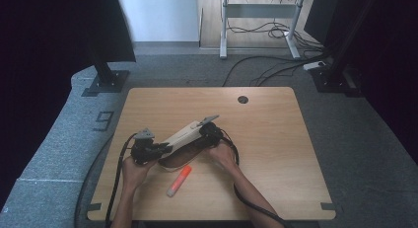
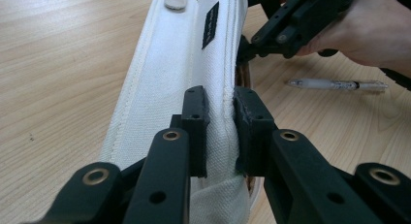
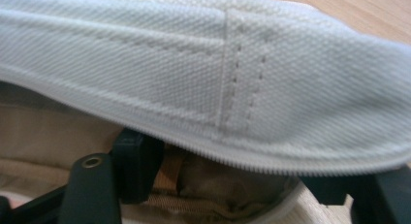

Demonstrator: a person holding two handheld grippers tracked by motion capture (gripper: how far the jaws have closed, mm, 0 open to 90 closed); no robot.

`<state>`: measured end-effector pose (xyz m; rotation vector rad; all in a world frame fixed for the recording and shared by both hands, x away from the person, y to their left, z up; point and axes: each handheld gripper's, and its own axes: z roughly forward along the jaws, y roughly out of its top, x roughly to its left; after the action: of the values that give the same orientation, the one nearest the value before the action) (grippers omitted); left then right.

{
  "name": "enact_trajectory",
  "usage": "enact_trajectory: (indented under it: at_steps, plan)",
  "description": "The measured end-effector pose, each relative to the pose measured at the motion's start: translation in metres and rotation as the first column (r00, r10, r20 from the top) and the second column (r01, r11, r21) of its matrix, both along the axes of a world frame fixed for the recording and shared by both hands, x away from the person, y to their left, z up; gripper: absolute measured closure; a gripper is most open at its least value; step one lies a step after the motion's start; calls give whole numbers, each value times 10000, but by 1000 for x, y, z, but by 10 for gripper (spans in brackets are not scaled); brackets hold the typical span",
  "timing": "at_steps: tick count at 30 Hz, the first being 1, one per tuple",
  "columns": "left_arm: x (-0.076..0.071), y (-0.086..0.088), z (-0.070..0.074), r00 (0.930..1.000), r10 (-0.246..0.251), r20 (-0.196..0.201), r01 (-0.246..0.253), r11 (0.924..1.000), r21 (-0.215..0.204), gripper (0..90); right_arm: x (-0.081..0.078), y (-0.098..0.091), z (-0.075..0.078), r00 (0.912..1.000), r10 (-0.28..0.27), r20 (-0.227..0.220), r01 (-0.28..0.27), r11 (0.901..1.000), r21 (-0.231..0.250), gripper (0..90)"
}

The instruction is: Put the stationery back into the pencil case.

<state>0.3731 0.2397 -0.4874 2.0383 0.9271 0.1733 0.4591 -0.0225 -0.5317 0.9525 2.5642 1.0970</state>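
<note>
A white canvas pencil case (image 1: 182, 135) lies slantwise near the middle of the wooden table (image 1: 281, 144). My left gripper (image 1: 165, 149) is shut on its near end; in the left gripper view the two pads pinch the fabric seam (image 2: 220, 132) of the case (image 2: 169, 73). My right gripper (image 1: 201, 135) is at the far end, with a black finger (image 2: 252, 42) against the zip edge. In the right gripper view its jaws (image 3: 237, 178) stand wide apart under the case's raised upper flap (image 3: 242, 64), with the tan lining between them and nothing pressed.
A marker with an orange cap (image 1: 179, 181) lies on the table in front of the case. A clear pen (image 2: 339, 84) lies beside the case under the right hand. A round cable hole (image 1: 242, 99) sits near the table's far edge.
</note>
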Motion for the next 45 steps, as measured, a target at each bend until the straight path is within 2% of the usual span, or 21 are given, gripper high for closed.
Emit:
enact_trajectory:
  at_steps: [11,23,30,38,45]
  plan:
    - [1,0,-1,10000,85,-4,-85,9999,-72,766,-12,-19,10,9994,316,-158,-319,9993,-193,313]
    - [1,1,-2,10000,37,-25,-37,9999,-112,764,-27,-38,18,9987,447,-261,-449,9990,-63,315]
    - [1,1,-2,10000,-6,-33,6,10000,-57,763,-37,-52,26,9980,536,-321,-529,9984,218,289]
    - [1,1,-2,10000,-30,-19,30,10000,-14,763,-51,-72,24,9984,369,-431,-360,9991,220,279]
    - [1,1,-2,10000,-50,-10,50,10000,16,763,-66,-91,25,9981,412,-465,-402,9989,232,317]
